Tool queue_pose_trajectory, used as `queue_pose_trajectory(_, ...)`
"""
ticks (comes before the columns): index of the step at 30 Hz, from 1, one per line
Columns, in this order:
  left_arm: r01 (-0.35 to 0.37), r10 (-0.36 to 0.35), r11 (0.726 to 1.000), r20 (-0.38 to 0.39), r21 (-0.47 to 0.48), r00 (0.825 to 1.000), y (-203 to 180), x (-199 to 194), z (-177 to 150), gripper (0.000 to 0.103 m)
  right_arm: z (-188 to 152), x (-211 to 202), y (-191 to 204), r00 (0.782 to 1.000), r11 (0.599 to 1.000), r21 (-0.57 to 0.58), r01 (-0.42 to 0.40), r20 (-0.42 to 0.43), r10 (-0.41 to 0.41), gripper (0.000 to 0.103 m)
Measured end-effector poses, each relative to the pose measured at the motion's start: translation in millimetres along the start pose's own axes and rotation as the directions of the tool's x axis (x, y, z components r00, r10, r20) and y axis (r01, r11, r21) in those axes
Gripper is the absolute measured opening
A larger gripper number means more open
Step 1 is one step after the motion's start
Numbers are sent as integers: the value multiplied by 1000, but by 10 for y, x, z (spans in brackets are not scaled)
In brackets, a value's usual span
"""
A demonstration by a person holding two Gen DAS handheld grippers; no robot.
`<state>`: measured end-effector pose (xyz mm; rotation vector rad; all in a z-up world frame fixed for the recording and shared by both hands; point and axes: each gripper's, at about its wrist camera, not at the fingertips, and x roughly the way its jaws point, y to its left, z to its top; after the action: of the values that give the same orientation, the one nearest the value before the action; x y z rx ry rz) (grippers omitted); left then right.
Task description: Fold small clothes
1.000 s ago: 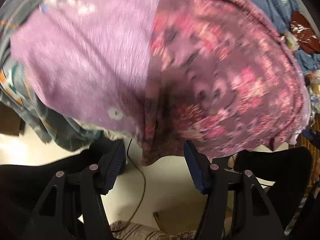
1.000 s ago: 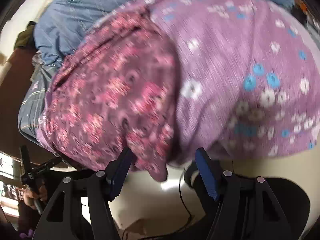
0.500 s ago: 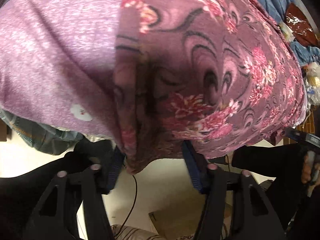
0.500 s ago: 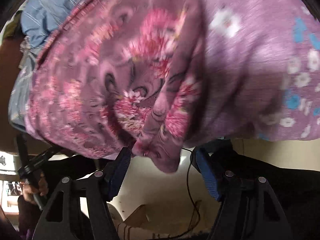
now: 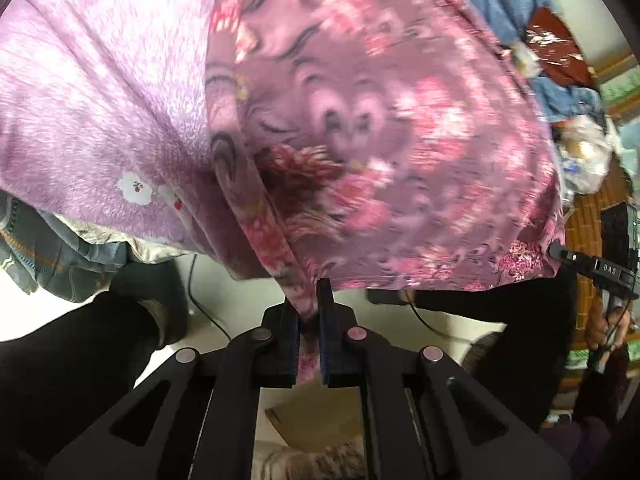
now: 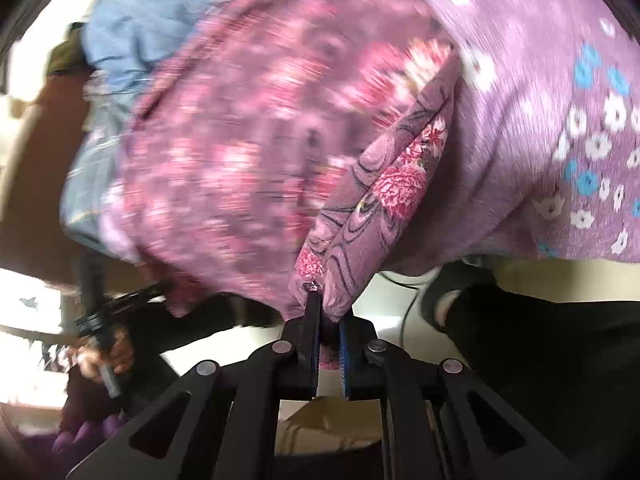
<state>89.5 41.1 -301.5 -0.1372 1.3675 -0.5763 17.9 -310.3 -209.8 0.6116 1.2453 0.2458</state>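
At the near edge of the lilac flowered sheet (image 5: 100, 92), a hem of the pink floral garment (image 5: 392, 152) is clamped in the left claw (image 5: 309, 320); another fold is pinched in the right claw (image 6: 328, 316), both just closed.

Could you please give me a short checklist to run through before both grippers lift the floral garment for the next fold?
1. Left gripper shut on the floral garment: ok, cloth is pinched between its jaws, which have just been closing.
2. Right gripper shut on the same garment: ok, a folded edge sits in its jaws, which also just closed.
3. Each grip takes only the floral garment, not the lilac flowered cloth beneath: cannot tell.
4. Both grips are on matching corners: cannot tell, the far edges are blurred.
5. Garment free of the blue clothes behind it: cannot tell.
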Motion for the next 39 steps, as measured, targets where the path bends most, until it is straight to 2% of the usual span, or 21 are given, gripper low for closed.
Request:
queue_pose_trajectory(4, 69, -70, 997, 43, 19, 997, -80, -369, -41, 5, 13, -455, 289, 986, 987, -105, -125, 95, 135, 7)
queue_pose_trajectory(8, 142, -145, 989, 106, 39, 984, -150, -712, -4, 5, 128, -784, 468, 943, 958, -176, -226, 209, 261, 7)
queue_pose_trajectory(11, 198, -205, 979, 163, 55, 965, -174, -976, 126, 5, 338, -887, 508, 906, 939, -185, -289, 265, 331, 7)
queue_pose_trajectory(13, 231, -241, 970, 205, 70, 949, -149, -1181, 286, 5, 500, -988, 496, 882, 928, -183, -324, 296, 367, 7)
queue_pose_trajectory(16, 258, -270, 963, 269, 80, 925, -195, -1426, 630, 5, 770, -1079, 523, 860, 925, -180, -335, 342, 378, 7)
queue_pose_trajectory(18, 284, -290, 957, 310, 67, 906, -169, -1556, 942, 5, 1030, -1125, 470, 847, 925, -166, -341, 373, 379, 7)
queue_pose_trajectory(20, 287, -288, 956, 343, 53, 894, -151, -1616, 1247, 5, 1385, -1134, 385, 834, 929, -132, -345, 411, 368, 7)
queue_pose_trajectory(24, 274, -252, 962, 419, 9, 872, -42, -1633, 1990, 5, 2070, -1065, 179, 809, 936, -70, -345, 483, 334, 7)
queue_pose_trajectory(25, 278, -246, 960, 436, -10, 866, 22, -1619, 2173, 5, 2322, -1010, 84, 793, 932, -42, -361, 512, 330, 7)
queue_pose_trajectory(28, 285, -218, 956, 484, -68, 847, 178, -1482, 2777, 5, 2874, -783, -102, 768, 931, 1, -366, 566, 301, 7)
queue_pose_trajectory(31, 268, -169, 954, 501, -133, 849, 340, -1208, 3215, 5, 3302, -435, -204, 752, 931, 26, -363, 598, 277, 7)
queue_pose_trajectory(32, 246, -130, 955, 507, -168, 852, 416, -1056, 3387, 5, 3462, -280, -240, 749, 938, 38, -344, 613, 250, 9)
queue_pose_trajectory(34, 215, -64, 947, 517, -237, 853, 546, -816, 3574, 5, 3666, -28, -332, 753, 951, 96, -295, 636, 169, 14)
queue_pose_trajectory(35, 208, -33, 936, 517, -284, 855, 646, -637, 3655, 5, 3760, 121, -419, 751, 948, 140, -287, 647, 131, 20)
queue_pose_trajectory(36, 200, -11, 928, 511, -316, 859, 707, -512, 3686, 5, 3777, 207, -493, 749, 942, 169, -291, 653, 114, 35)
queue_pose_trajectory(37, 177, 30, 919, 509, -353, 860, 757, -400, 3694, 8, 3769, 274, -560, 746, 936, 198, -290, 659, 92, 43)
queue_pose_trajectory(38, 157, 62, 914, 512, -374, 857, 786, -335, 3690, 10, 3747, 312, -604, 743, 935, 211, -287, 665, 78, 51)
queue_pose_trajectory(39, 148, 83, 912, 527, -382, 846, 800, -290, 3649, 15, 3736, 342, -630, 744, 938, 213, -273, 664, 66, 52)
